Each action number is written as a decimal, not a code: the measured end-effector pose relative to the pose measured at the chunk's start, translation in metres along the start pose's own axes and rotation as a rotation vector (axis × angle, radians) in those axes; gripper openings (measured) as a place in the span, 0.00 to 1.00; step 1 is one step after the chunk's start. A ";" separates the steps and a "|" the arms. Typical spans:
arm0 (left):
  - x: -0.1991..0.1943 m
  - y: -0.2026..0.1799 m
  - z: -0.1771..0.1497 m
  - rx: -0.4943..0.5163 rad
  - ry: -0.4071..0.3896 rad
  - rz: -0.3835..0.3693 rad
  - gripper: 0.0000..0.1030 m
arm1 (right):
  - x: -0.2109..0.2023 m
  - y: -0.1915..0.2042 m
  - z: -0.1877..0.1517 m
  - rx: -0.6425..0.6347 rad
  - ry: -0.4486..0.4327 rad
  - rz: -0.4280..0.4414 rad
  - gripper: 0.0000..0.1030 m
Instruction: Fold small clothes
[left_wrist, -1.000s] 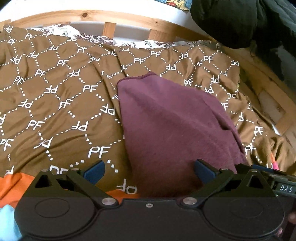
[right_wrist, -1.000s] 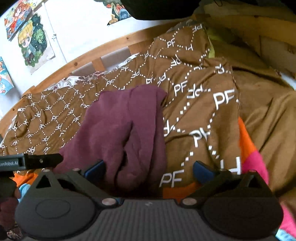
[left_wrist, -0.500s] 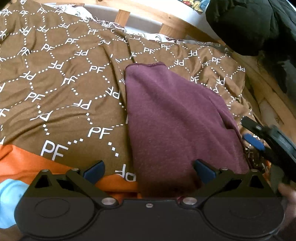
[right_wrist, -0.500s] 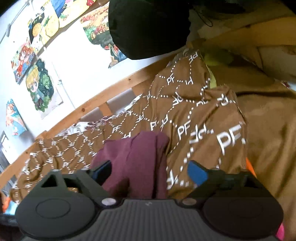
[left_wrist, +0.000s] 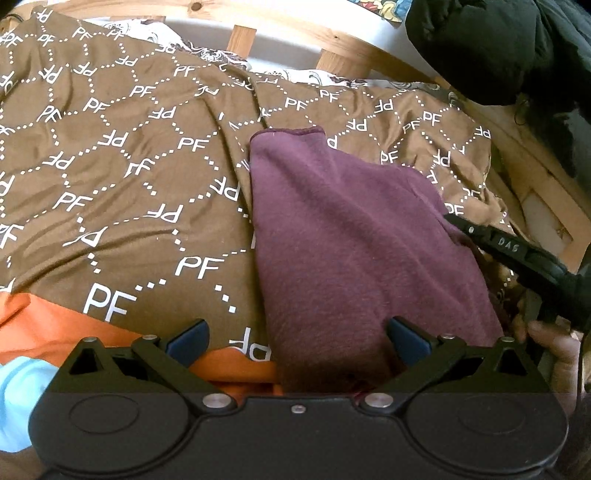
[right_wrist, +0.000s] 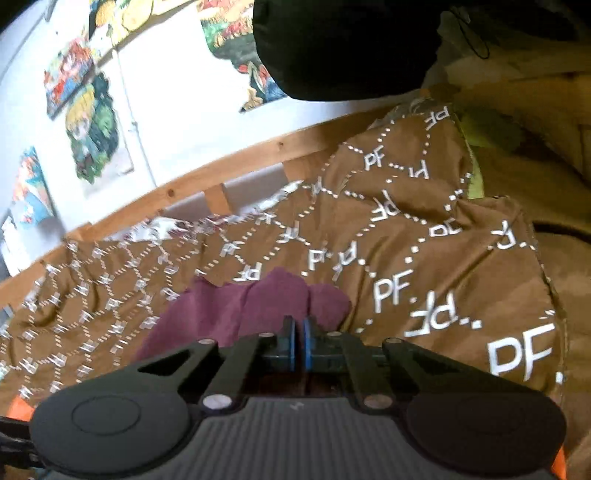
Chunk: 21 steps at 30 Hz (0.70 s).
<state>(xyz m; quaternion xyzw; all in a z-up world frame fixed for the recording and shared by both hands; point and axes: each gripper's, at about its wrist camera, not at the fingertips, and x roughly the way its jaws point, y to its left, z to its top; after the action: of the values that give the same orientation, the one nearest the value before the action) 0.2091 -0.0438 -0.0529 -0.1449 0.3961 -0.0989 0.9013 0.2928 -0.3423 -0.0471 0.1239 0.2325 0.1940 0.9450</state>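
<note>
Right tongs pinch the cloth's right edge; left tongs wait open at its near end.

The maroon cloth (left_wrist: 354, 251) lies flat on the brown patterned blanket (left_wrist: 122, 177) of the bed, its narrow end far and its broad end near, a layout that suits a side-to-side fold. The left tongs (left_wrist: 295, 338) stand wide open, one pad over the blanket and one over the cloth, gripping nothing. The right tongs (right_wrist: 298, 338) are closed, blue pads together, apparently on the cloth's bunched right edge, likely to carry it leftward. The left view shows the whole cloth and the right tool arriving from the right with the hand (left_wrist: 550, 339) holding it; the right view alone shows the closed pads and the posters (right_wrist: 92, 125) on the far wall.
</note>
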 end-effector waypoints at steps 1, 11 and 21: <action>0.000 0.000 0.000 0.003 0.000 -0.002 0.99 | 0.001 -0.003 -0.001 0.017 0.011 -0.012 0.06; 0.003 0.009 -0.002 -0.022 0.012 -0.044 0.99 | 0.001 -0.029 -0.004 0.227 0.053 0.037 0.36; -0.001 0.018 -0.009 -0.069 0.047 -0.039 0.99 | -0.002 0.024 -0.007 -0.060 -0.012 0.071 0.14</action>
<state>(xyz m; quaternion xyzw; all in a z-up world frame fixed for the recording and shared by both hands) 0.2032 -0.0283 -0.0640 -0.1814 0.4173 -0.1060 0.8841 0.2804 -0.3210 -0.0443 0.1049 0.2166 0.2335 0.9421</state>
